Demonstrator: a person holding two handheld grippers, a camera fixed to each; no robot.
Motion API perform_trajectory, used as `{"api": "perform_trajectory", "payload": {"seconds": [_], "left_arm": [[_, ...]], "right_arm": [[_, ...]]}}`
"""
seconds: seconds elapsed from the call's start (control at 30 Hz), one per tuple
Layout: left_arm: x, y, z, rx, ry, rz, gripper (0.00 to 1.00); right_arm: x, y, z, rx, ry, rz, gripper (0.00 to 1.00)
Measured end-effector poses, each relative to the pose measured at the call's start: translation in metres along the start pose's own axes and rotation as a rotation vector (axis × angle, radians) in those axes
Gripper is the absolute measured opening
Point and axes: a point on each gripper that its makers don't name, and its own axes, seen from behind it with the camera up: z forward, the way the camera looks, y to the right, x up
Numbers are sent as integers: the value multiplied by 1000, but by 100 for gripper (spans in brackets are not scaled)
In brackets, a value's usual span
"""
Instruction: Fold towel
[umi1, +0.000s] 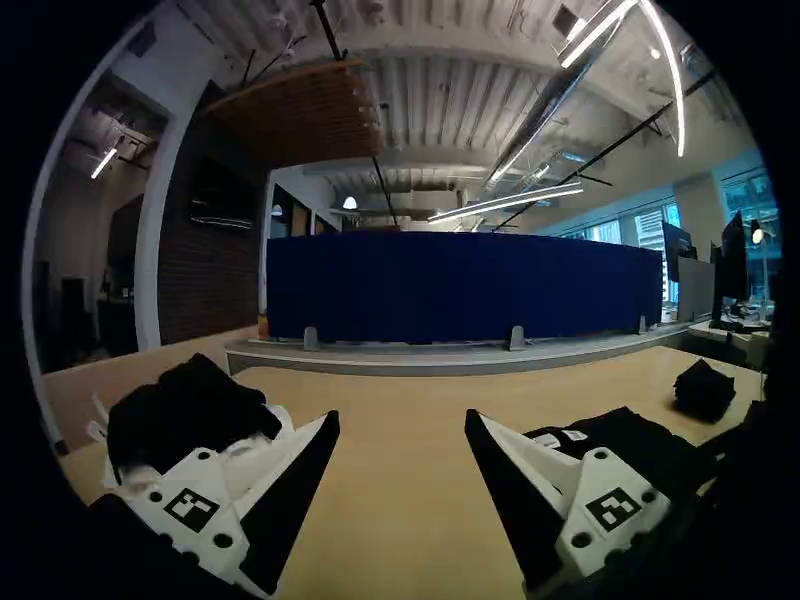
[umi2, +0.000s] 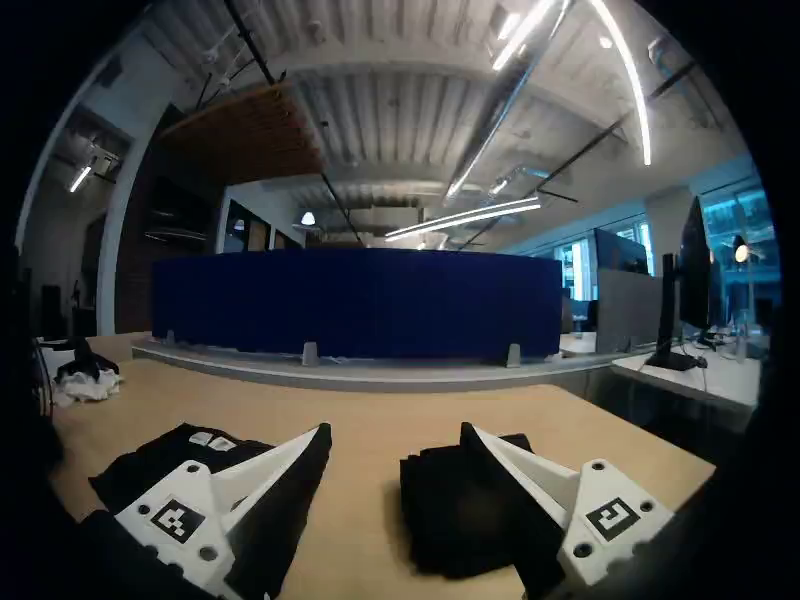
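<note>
Black towels, left gripper view: I count three, a bundled towel (umi1: 190, 410) at lower left, a spread towel (umi1: 630, 440) at lower right, and a folded towel (umi1: 704, 388) at the right edge.
Black towels, right gripper view: I count two, the spread towel (umi2: 165, 455) at lower left and the folded towel (umi2: 450, 510) at lower centre.
Fingers on the left gripper (umi1: 402, 415): two.
Fingers on the right gripper (umi2: 395, 428): two.
Blue partition (umi1: 460, 285): one.
Partition feet (umi1: 517, 338): three that I can make out.
Round hanging lamp (umi1: 349, 203): one.
</note>
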Motion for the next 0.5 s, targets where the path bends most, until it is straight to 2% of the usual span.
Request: {"api": "perform_trajectory", "payload": {"seconds": [0.2, 0.4, 0.5], "left_arm": [[53, 7, -5, -15, 12, 0, 93], [113, 4, -11, -3, 25, -27, 93], [135, 3, -14, 0, 30, -33, 93]], "right_arm": [[53, 0, -2, -4, 0, -3, 100], [106, 1, -7, -7, 2, -19, 100], [130, 3, -9, -9, 8, -17, 100]]}}
